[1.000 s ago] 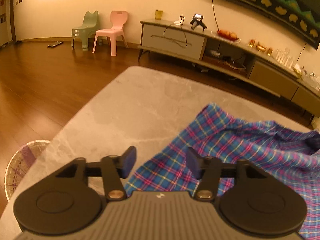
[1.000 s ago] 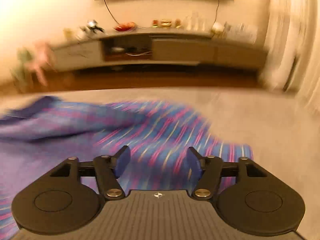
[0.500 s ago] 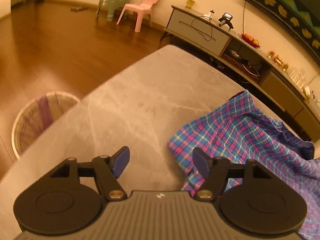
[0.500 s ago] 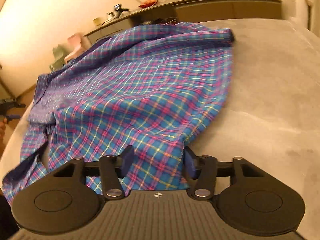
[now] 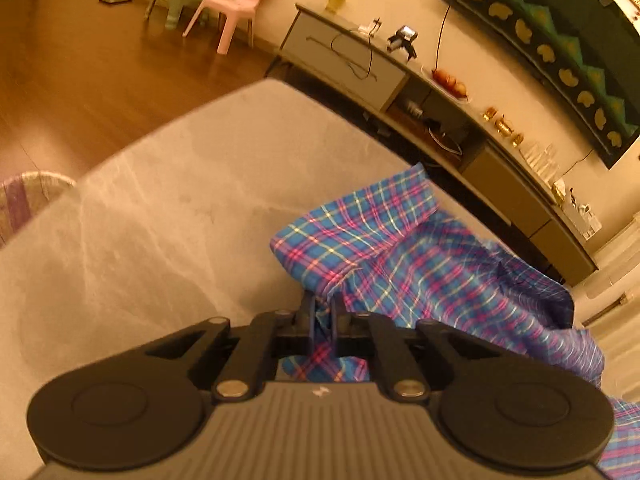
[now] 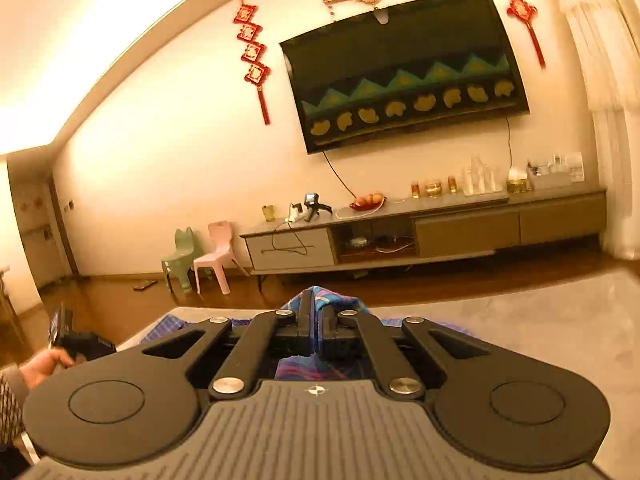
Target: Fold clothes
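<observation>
My left hand-held gripper (image 5: 322, 316) is closing, with a bunched edge of the shirt (image 5: 432, 272) between its fingers. My right hand-held gripper (image 6: 317, 322) is clamped on another edge of the shirt (image 6: 332, 300), which pokes up between its pads.

The main risk, as I judge it, is that both grips hold only a thin pinch of cloth. If I lift or pull apart too fast, the fabric could slip out of one gripper and drop back in a heap. The left pinch looks gathered, so I may have caught more than one layer, which would drag a crease into the fold. The shirt also reaches toward the far table (image 5: 168, 216) edge at about 1 o'clock in the left view; a hard tug that way could slide it off.

The shirt is a blue plaid with pink and yellow lines. It lies rumpled on the grey table, running from 12 to 4 o'clock of my left gripper, with ridges and a folded-over flap at its near left corner.
</observation>
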Demonstrator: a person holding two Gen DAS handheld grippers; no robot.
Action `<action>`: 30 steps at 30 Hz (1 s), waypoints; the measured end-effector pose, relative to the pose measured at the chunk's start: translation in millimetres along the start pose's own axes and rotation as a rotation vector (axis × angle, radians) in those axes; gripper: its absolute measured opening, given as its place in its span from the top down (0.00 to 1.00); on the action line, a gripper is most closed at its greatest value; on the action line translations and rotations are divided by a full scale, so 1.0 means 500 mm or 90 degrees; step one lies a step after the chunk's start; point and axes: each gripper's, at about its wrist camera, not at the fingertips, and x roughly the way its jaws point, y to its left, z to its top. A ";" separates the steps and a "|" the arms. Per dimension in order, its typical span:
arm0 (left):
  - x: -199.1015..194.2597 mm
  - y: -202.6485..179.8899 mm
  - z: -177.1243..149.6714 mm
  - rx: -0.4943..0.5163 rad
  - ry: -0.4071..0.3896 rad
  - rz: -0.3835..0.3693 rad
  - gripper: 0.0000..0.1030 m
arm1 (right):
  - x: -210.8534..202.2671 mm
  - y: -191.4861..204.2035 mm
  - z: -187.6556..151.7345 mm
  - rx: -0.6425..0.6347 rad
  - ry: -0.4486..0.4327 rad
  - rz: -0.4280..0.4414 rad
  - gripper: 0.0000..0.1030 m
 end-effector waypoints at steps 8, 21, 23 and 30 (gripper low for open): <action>0.025 0.000 -0.034 0.018 0.044 0.058 0.89 | 0.008 -0.026 -0.195 0.030 0.260 -0.075 0.97; -0.135 -0.200 -0.180 0.403 0.045 -0.075 0.52 | 0.260 -0.081 -0.087 -0.127 0.247 -0.136 0.33; -0.112 -0.220 -0.232 0.478 0.078 -0.064 0.52 | 0.305 -0.075 -0.131 -0.165 0.293 -0.121 0.34; 0.016 -0.201 -0.202 0.478 0.105 0.012 0.47 | 0.298 0.011 -0.235 -0.225 0.401 -0.066 0.44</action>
